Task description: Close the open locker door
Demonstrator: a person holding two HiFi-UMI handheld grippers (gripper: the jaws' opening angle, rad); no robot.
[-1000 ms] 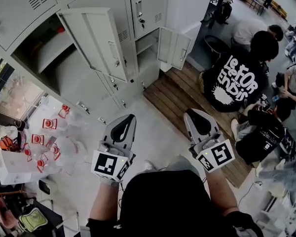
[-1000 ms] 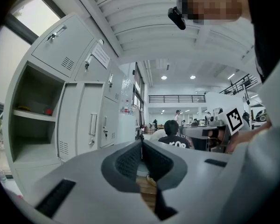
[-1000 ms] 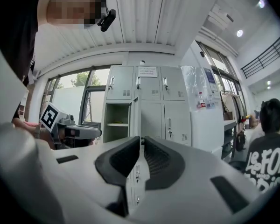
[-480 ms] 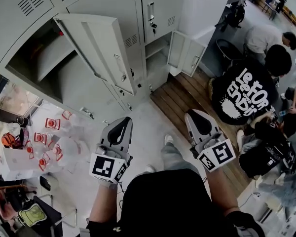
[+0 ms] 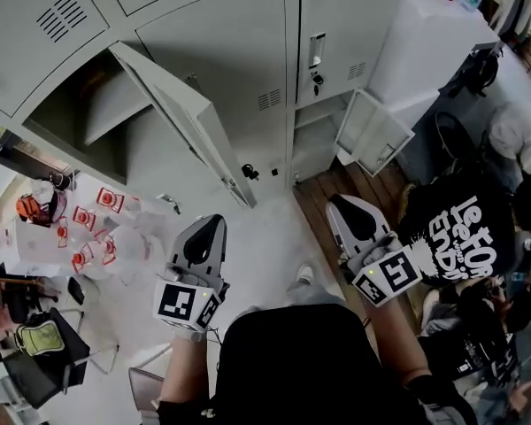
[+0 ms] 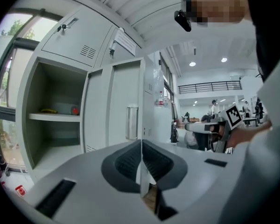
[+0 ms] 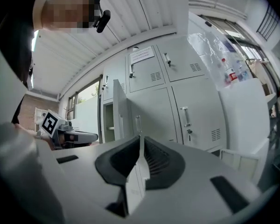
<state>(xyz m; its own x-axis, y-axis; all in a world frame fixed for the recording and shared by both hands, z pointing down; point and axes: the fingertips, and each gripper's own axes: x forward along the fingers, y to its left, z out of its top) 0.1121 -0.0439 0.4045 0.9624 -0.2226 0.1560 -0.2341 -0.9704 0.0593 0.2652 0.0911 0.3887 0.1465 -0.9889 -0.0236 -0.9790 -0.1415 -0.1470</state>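
Standing before grey lockers (image 5: 336,25), the person had both grippers low, near the body. L gripper (image 5: 212,223) had its jaws pressed together w/ nothing between them; R gripper (image 5: 342,205) was the same. The open locker door (image 5: 184,118) swung outward at far left, beyond the L gripper and apart from it, its shelved compartment (image 5: 88,118) further left. A smaller door (image 5: 373,133) stood open far right.

Matt painted-metal locker door (image 5: 190,122); rough slatted wooden floor (image 5: 354,186)
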